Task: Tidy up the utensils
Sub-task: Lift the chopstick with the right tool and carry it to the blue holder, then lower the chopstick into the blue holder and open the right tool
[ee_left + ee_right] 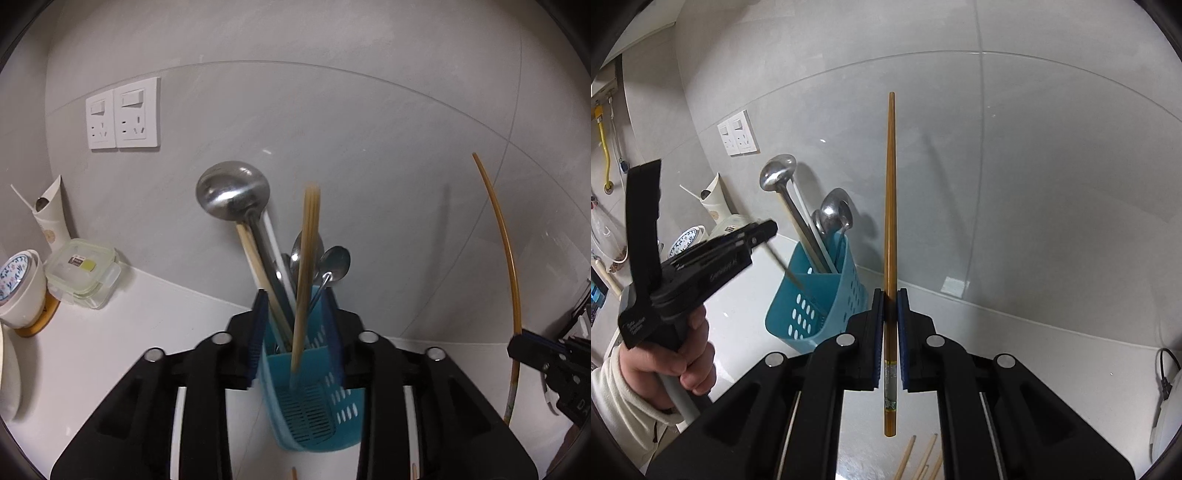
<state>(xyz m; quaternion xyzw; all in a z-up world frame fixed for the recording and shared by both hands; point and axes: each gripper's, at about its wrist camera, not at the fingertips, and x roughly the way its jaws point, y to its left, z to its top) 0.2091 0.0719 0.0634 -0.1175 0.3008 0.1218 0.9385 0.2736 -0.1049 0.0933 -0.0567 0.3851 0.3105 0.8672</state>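
At frame centre, the left hand-held gripper (297,325) stands spread around a blurred pale wooden chopstick (306,280) dropping into the blue perforated plastic utensil basket (314,398) on the white table (129,332). The right hand-held gripper (891,306) pinches a dark brown chopstick (891,206) upright.

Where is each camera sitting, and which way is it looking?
Left wrist view: on the left tongs, looking down along them at the blue utensil holder by the grey wall; a blurred light chopstick stands between its open fingers.
Right wrist view: on the right tongs, shut on a brown chopstick, facing the wall; the person's left hand and sleeve show.
Shared: holder, ladle, wall sockets, each other's tongs.
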